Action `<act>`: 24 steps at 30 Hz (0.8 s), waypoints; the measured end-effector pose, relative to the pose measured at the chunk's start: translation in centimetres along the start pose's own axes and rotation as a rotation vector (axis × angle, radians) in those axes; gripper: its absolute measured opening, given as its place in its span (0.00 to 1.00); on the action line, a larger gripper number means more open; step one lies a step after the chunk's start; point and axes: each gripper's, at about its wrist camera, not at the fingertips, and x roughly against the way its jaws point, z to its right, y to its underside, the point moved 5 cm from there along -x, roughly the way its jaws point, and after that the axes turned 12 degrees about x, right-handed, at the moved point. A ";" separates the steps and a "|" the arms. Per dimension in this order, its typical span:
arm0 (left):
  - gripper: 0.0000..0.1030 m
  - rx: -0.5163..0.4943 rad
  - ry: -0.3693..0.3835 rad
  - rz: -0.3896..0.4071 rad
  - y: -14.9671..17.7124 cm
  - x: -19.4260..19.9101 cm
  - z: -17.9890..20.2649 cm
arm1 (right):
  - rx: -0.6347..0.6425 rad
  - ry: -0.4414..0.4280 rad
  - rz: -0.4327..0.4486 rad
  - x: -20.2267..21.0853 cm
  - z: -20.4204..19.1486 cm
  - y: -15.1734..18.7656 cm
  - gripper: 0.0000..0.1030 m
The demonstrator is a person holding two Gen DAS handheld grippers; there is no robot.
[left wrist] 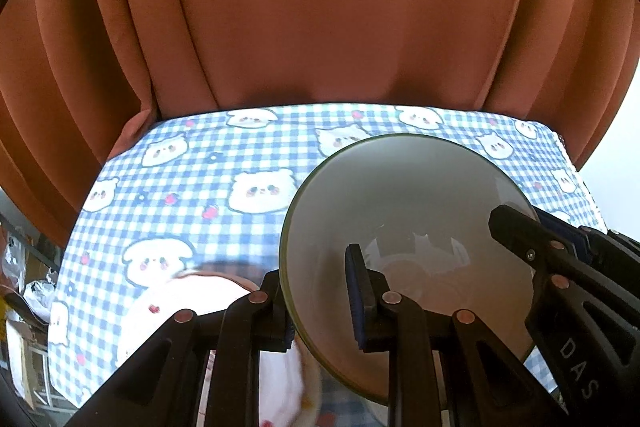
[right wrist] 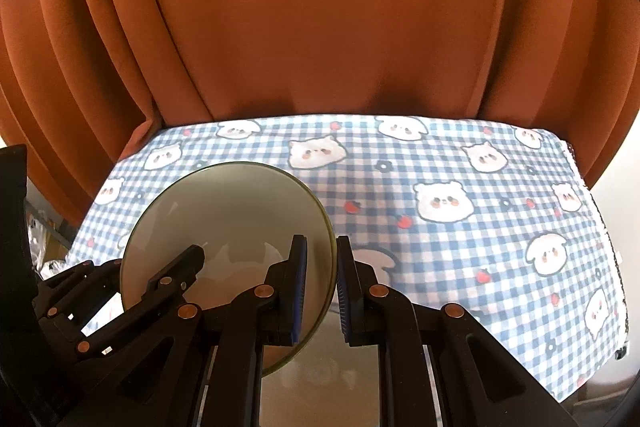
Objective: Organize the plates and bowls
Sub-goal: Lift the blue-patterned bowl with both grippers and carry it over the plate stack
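While both claws, left [left wrist: 320,301] and right [right wrist: 320,291], clamp the bowl [left wrist: 400,211] rim above the near surface [left wrist: 240,163], stacking seems unfinished; a plate [left wrist: 180,307] waits near left.

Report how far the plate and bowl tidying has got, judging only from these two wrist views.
Done: nothing can be confirmed as finished.
In hand: the grey bowl is lifted over the checked tablecloth, its rim between the fingers of the left gripper and the right gripper, on opposite sides.
Left: set the bowl down; a white patterned dish lies below it, mostly hidden.
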 end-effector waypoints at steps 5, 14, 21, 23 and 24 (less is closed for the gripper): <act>0.18 0.001 0.009 -0.017 1.5 0.0 1.5 | 0.016 0.006 -0.011 0.5 1.8 1.9 0.17; 0.18 0.008 -0.003 -0.061 4.7 -1.0 2.8 | 0.048 -0.006 -0.067 0.1 3.5 5.1 0.16; 0.18 0.020 -0.028 -0.080 6.3 -1.4 2.6 | 0.073 -0.034 -0.110 -0.7 3.1 6.8 0.16; 0.18 0.020 -0.035 -0.080 6.6 -1.3 2.7 | 0.076 -0.040 -0.116 -0.8 2.9 6.9 0.16; 0.18 0.020 -0.038 -0.080 6.7 -1.3 2.7 | 0.079 -0.043 -0.119 -0.8 2.9 7.0 0.16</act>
